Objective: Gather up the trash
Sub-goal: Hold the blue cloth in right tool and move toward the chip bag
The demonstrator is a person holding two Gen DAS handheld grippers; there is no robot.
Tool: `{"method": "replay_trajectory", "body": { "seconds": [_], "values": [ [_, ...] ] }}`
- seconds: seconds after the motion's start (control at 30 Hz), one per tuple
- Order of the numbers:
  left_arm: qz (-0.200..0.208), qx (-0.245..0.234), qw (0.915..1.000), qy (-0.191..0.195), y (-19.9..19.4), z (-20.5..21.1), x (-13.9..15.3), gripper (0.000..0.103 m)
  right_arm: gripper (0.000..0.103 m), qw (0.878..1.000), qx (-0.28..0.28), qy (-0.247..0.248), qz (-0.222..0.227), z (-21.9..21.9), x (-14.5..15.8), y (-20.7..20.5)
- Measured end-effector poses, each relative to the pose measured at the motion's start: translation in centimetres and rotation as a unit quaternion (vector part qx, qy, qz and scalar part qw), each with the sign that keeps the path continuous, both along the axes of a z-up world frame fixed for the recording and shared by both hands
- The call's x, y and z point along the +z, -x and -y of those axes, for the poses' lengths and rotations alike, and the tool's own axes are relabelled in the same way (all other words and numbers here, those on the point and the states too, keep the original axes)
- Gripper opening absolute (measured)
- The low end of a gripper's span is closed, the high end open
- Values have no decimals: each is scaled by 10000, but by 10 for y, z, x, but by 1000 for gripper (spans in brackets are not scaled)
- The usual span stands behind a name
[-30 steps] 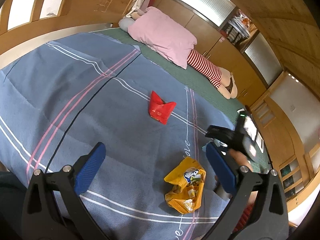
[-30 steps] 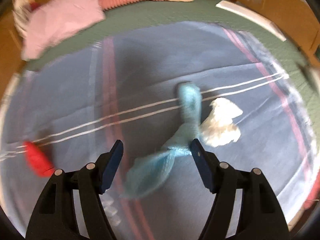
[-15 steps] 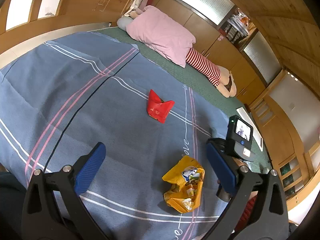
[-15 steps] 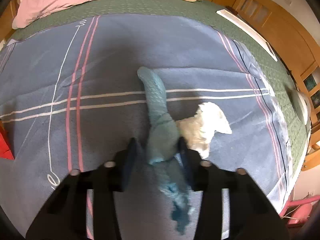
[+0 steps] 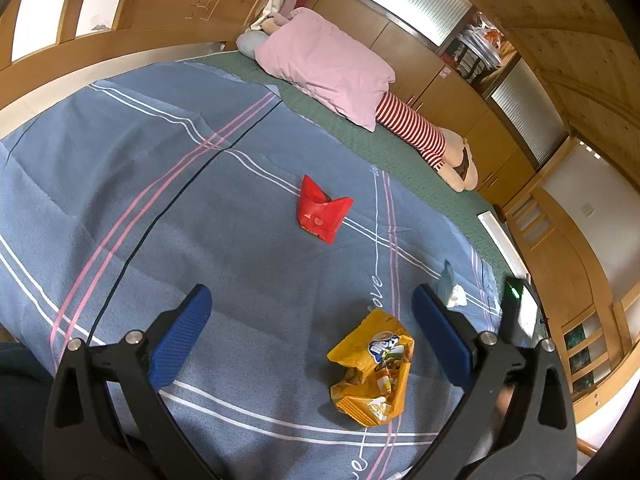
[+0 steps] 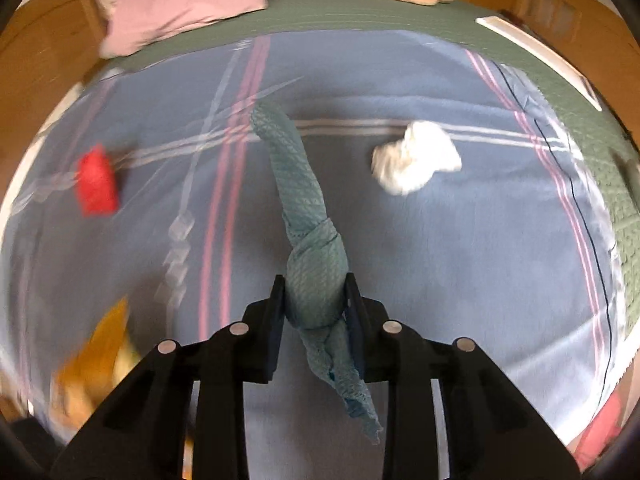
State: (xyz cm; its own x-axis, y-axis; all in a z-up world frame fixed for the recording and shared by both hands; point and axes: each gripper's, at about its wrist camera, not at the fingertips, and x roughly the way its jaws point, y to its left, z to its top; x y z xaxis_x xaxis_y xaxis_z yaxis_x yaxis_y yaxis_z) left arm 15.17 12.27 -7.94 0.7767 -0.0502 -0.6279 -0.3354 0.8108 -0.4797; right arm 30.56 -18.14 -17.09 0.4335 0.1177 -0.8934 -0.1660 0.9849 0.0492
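Note:
My right gripper is shut on a knotted teal cloth and holds it above the blue blanket. A crumpled white tissue lies to its right. A red wrapper lies mid-blanket; it also shows in the right wrist view, blurred. A crumpled yellow snack bag lies between my left gripper's fingers; the left gripper is open and empty above it. The bag also shows blurred in the right wrist view.
A pink pillow and a stuffed doll with striped legs lie on the green sheet at the far side. Wooden cabinets stand behind the bed. A white flat object lies at the bed's right edge.
My right gripper closed on the teal cloth and lifted it, swinging left. The left gripper stayed nearly still above the yellow bag.

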Motion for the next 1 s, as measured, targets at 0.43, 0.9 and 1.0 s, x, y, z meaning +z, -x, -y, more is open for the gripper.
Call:
{"method": "replay_trajectory", "body": {
  "seconds": [0.43, 0.9, 1.0],
  "values": [
    [-134, -132, 9997, 179, -5, -1, -6, 100, 29, 9976, 610, 316, 65, 12, 8, 107],
    [-155, -103, 9994, 294, -6, -2, -8, 100, 29, 9984, 534, 60, -175, 14, -8, 116],
    [-162, -95, 9994, 283, -7, -2, -8, 100, 29, 9983, 547, 55, -206, 12, -9, 117]
  ]
}}
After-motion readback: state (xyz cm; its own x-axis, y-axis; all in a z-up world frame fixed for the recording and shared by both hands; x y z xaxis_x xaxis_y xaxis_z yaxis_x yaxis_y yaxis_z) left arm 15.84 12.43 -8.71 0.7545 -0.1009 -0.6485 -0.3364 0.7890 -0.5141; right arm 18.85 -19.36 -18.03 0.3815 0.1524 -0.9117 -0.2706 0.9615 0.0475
